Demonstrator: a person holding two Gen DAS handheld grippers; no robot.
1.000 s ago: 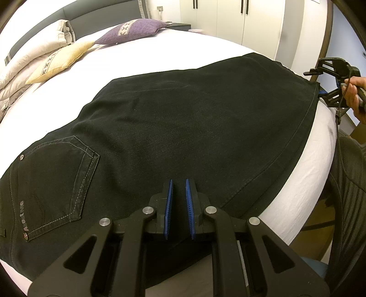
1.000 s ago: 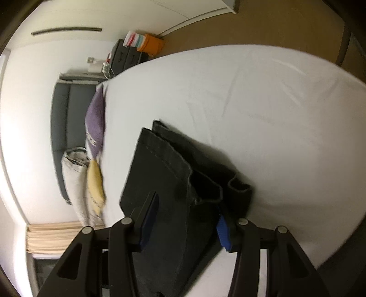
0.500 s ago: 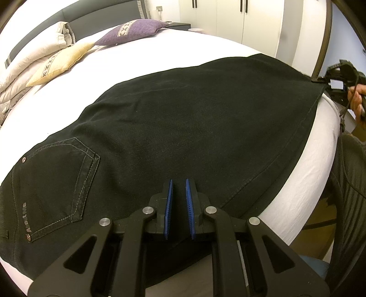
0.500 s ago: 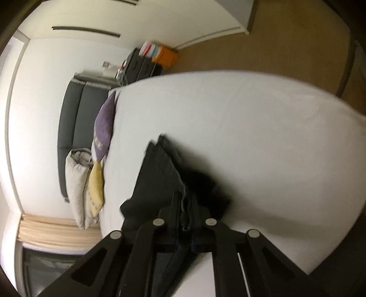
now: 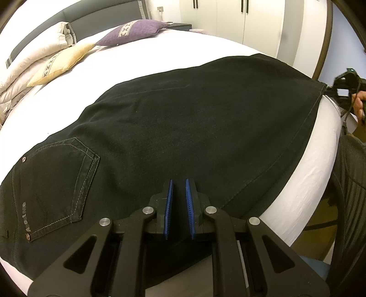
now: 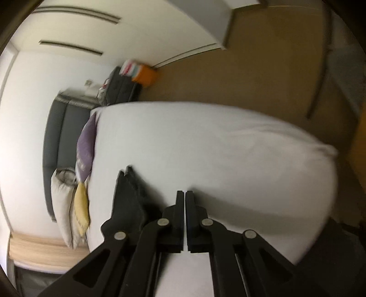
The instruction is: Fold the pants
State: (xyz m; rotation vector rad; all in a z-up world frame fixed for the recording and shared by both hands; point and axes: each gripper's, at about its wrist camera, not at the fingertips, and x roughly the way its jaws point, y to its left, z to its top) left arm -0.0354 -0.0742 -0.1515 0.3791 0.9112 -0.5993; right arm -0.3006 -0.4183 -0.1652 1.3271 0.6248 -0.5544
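Black pants (image 5: 194,128) lie spread on the white bed (image 5: 183,50), back pocket (image 5: 61,182) at the left, leg hem at the far right. My left gripper (image 5: 179,182) sits at their near edge, its blue pads drawn close on the dark fabric. In the left wrist view my right gripper (image 5: 330,88) meets the hem corner, which is drawn out to a point. The blurred right wrist view shows the right gripper (image 6: 184,193) with its jaws together and the pants (image 6: 128,201) bunched against its left finger.
Purple (image 5: 135,30), yellow (image 5: 61,61) and white pillows (image 5: 34,61) lie by the grey headboard (image 5: 91,13). White wardrobe doors (image 5: 228,18) stand behind. A person's hand (image 5: 359,100) and dark clothing (image 5: 350,182) are at the bed's right edge. An orange box (image 6: 144,74) sits on the floor.
The right gripper's jaws closed on the bunched hem and drew back towards the bed's edge, pulling the leg straight and taut to the right. The left gripper has kept still.
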